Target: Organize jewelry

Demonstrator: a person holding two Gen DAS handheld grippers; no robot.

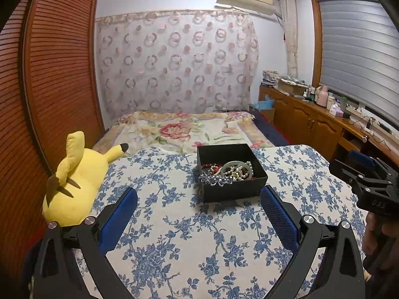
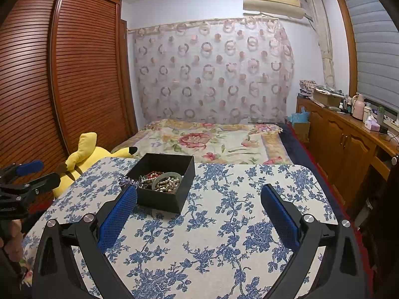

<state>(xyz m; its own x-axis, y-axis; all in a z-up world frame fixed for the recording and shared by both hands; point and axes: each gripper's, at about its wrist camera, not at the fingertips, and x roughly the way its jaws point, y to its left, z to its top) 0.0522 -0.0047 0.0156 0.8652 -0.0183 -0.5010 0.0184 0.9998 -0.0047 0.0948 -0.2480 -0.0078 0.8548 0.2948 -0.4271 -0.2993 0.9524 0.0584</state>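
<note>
Jewelry (image 1: 230, 172) — pearl strands, pale green bangle, red beads, silver piece draped over the near-left rim — sits tangled in black box (image 1: 233, 189) on blue-floral table (image 1: 189, 236), box just beyond left gripper (image 1: 199, 214), w/ right gripper (image 2: 199, 211) right of box, both spread wide, holding nothing.

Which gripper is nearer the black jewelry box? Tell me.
Left, by a little. The black jewelry box sits just ahead of the left gripper, between its fingers; from the right gripper it lies ahead and leftward.
</note>
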